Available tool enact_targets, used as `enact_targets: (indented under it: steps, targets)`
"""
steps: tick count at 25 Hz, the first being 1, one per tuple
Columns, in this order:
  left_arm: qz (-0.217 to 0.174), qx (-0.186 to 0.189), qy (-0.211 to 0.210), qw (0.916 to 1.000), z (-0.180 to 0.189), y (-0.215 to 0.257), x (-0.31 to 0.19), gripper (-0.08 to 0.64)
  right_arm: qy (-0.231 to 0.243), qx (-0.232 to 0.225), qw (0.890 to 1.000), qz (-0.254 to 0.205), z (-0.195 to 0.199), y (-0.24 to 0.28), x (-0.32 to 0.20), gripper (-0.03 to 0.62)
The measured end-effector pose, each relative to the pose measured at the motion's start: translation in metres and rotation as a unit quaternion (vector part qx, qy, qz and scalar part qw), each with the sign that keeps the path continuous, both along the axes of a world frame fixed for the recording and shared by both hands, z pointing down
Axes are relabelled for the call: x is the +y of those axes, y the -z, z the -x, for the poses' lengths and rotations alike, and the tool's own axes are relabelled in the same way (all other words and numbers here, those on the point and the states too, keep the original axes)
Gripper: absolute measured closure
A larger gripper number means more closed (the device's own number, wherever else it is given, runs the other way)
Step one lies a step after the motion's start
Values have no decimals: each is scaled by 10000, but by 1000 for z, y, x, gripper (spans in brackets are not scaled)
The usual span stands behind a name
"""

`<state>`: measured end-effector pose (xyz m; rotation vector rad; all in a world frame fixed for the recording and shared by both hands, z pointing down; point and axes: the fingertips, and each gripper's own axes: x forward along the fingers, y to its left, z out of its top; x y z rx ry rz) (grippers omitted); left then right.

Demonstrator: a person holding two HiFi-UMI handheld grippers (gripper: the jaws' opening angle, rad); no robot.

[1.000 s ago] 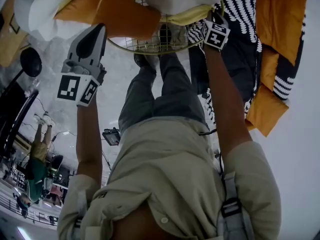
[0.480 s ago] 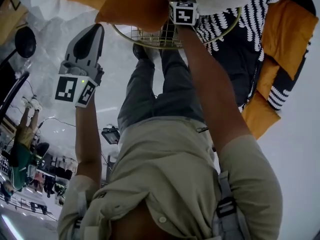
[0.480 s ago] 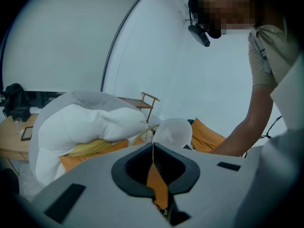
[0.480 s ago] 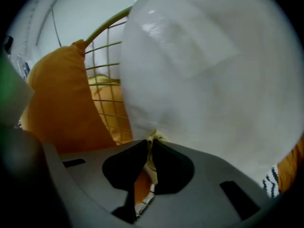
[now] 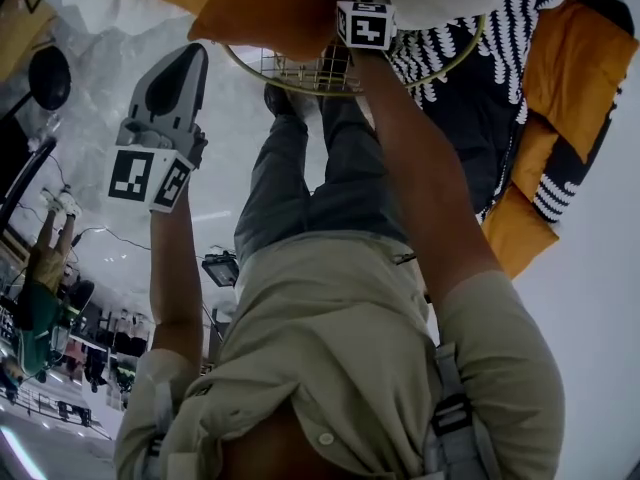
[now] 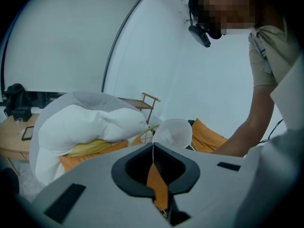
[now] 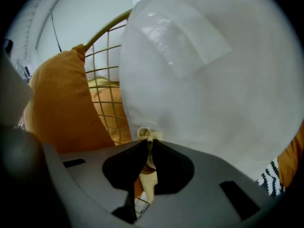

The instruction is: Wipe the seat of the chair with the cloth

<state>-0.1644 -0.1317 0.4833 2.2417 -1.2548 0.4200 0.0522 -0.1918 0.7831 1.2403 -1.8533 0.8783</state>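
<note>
R tool point(image 7: 148, 142) pinches cloth point(image 7: 144, 133), strip lying along jaws; L tool point(image 6: 153, 144) closed.

Chair point(image 5: 300, 76): gold wire-grid frame, round rim, far centre, piled w/ orange & white cushions point(image 5: 265, 13). Cloth point(image 7: 145, 134): cream, small bunched fold, pinched in right gripper point(image 7: 148, 144).

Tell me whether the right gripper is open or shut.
Shut. The right gripper is closed on a fold of cream cloth, in front of the white cushion.

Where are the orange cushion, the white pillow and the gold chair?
orange cushion point(image 7: 61, 99), right gripper view, its middle.
white pillow point(image 7: 204, 70), right gripper view, its front.
gold wire chair point(image 7: 109, 26), right gripper view, top rim.
</note>
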Motion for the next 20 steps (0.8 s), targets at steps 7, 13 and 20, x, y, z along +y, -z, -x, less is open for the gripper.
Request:
enact_targets:
  steps: [7,13,20]
  targets:
    - [-68,3,-366,9993,-34,5,-15,540,-1591,915,9830,37,-175,2,28,548]
    - [-74,38,-614,9981,-59,6,-18,540,-1848,1103,9763,-230,-219,20,49,548]
    - [-106,29,-569,9983,-63,7,-13,540,-1704,1078,9791,-258,-209,15,45,548]
